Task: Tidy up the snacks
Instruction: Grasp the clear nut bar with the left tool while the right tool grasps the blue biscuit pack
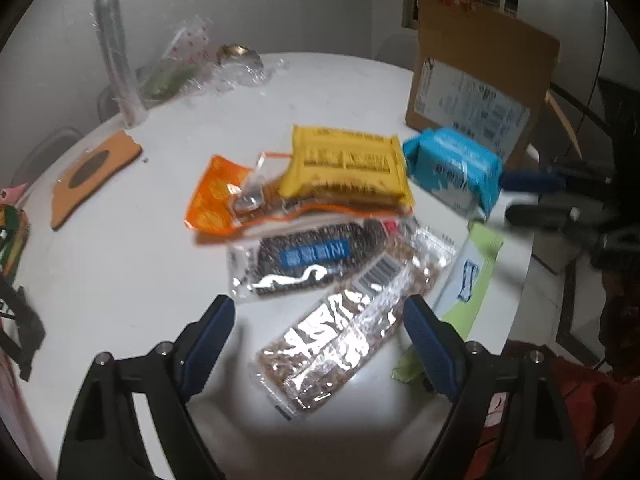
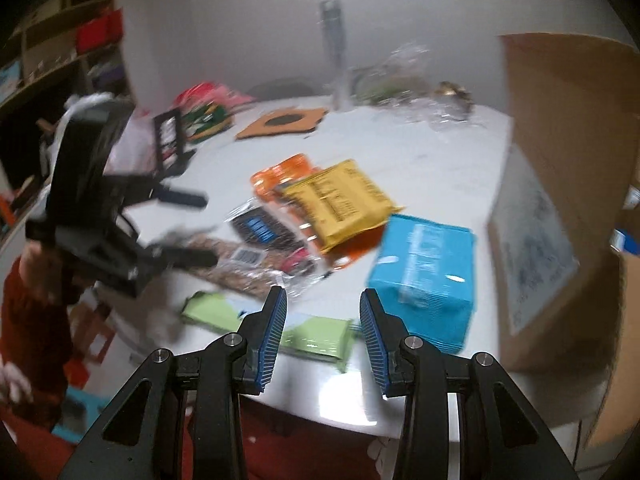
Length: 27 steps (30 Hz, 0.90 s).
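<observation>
Several snack packs lie on a white round table (image 1: 120,248): a yellow pack (image 1: 348,164), an orange pack (image 1: 216,196), a clear pack of dark seeds (image 1: 304,260), a clear pack of brown grain (image 1: 340,336), a green pack (image 1: 468,276) and a blue pack (image 1: 452,168). My left gripper (image 1: 320,320) is open above the grain pack. My right gripper (image 2: 324,300) is open and empty, above the green pack (image 2: 316,340) and left of the blue pack (image 2: 424,268). The left gripper (image 2: 192,228) also shows in the right wrist view.
A tall cardboard box (image 1: 480,80) stands at the table's right side, close to the blue pack. An orange mat (image 1: 92,176), a clear tube (image 1: 116,60) and crumpled plastic wrap (image 1: 200,68) lie at the far side. A black item (image 2: 172,140) lies near the left edge.
</observation>
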Available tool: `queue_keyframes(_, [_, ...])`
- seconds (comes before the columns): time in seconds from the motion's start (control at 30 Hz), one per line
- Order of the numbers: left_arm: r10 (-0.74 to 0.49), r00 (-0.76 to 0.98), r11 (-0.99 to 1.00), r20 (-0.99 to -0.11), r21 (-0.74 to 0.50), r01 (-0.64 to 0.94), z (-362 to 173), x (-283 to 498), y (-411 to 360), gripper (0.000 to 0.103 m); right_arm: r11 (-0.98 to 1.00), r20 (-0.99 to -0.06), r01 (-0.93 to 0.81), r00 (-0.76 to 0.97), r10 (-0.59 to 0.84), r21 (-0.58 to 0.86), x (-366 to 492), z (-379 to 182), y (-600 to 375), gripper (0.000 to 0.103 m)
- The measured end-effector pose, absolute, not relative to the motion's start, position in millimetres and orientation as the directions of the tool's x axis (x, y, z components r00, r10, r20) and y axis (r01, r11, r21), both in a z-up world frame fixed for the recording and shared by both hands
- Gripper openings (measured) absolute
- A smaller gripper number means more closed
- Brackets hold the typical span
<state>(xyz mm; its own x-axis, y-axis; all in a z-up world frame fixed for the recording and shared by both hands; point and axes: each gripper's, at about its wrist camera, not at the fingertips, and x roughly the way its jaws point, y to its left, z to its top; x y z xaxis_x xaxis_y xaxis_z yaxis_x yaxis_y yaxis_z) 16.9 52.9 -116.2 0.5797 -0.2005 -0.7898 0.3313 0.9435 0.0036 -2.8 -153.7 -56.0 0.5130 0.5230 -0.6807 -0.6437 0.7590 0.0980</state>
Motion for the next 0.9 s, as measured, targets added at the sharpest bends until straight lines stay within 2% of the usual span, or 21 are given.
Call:
queue_keyframes(0.1, [-0.218,0.558,0.943,-0.800,-0.026,0.332,-124.1,19.4,55.3,0.084,0.801,-0.660,-0.594,0.572,0.488,0.077,-3.6,-54.7,-158.7,0.043])
queue_keyframes(0.2, [-0.268,0.546,0.935,-0.794,-0.079,0.345,-124.3,20.7,58.7,0.076,0.832,-0.639,-0.552,0.618,0.458,0.063,-6.5,-54.5,-162.7,0.044])
queue_keyframes(0.43, [-0.331,0.513,0.908,-0.792,-0.118,0.403,-122.1,16.6,58.6,0.068,0.856,-0.632,-0.511,0.640,0.437,0.074,-3.8,-52.8,-168.3,0.044])
queue_keyframes(0.67, [-0.313,0.529,0.902,-0.789,-0.073,0.425,-123.5,7.6,54.3,0.063,0.873,-0.635,-0.483,0.654,0.411,0.067,0.8,-57.7,-166.9,0.044])
queue_keyframes(0.9, [-0.266,0.564,0.934,-0.782,-0.064,0.352,-123.3,-3.6,63.7,0.053,0.882,-0.615,-0.467,0.680,0.400,0.057,1.6,-54.4,-166.0,0.044])
